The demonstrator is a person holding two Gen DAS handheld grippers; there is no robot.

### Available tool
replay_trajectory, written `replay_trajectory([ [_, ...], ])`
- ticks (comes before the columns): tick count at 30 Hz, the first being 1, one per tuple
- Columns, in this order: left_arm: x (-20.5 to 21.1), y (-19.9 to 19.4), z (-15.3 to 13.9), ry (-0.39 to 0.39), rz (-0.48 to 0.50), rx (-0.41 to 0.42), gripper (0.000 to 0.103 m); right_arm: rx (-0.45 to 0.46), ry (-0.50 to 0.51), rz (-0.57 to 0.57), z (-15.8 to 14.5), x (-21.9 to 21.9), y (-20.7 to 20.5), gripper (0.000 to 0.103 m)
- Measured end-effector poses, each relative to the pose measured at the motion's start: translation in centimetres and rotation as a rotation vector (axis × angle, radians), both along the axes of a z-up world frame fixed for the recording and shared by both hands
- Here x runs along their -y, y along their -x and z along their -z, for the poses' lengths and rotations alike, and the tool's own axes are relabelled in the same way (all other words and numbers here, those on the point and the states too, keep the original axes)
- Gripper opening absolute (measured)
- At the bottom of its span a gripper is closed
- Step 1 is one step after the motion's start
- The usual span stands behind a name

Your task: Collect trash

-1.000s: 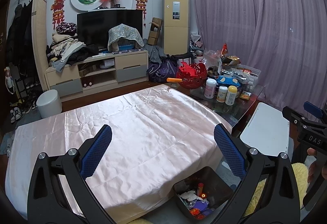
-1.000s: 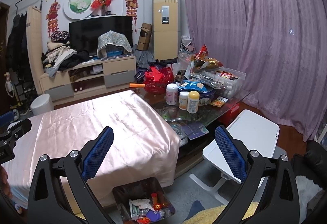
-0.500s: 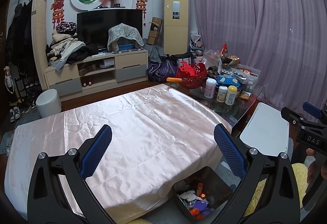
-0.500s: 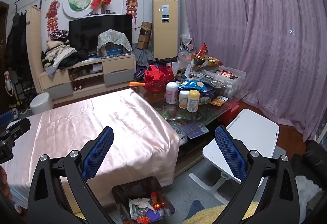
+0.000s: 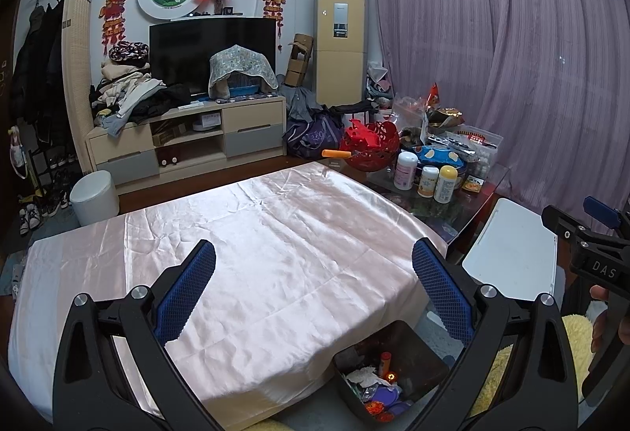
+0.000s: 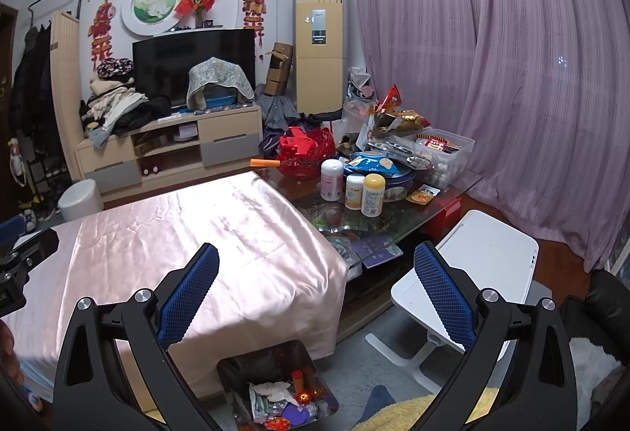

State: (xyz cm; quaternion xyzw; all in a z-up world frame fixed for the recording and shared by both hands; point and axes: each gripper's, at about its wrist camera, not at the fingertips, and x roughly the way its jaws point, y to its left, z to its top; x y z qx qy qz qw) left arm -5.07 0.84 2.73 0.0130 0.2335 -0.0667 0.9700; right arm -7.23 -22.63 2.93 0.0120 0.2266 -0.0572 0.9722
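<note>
Showing both tools held high over a table draped in pink satin cloth [image 5: 256,254]: the left gripper [image 5: 313,291] and right gripper [image 6: 315,289] each have their blue pads spread wide with nothing between them. The trash already gathered lies in a dark bin [image 6: 275,387] on the floor at 6 o'clock in the right view, at 5 o'clock in the left. Its crumpled paper and wrappers look light, soft and crushable, likely best pinched at a raised fold.

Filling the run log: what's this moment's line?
left gripper: open, empty | right gripper: open, empty | trash bin: holds trash
</note>
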Motion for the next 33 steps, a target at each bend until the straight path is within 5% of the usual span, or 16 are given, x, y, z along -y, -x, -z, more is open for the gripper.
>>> replay_trajectory([
  [33,0.08,0.06,0.07,0.003,-0.002,0.0,0.095,-0.002,0.001,0.009,0.08,-0.14,-0.23,0.1],
])
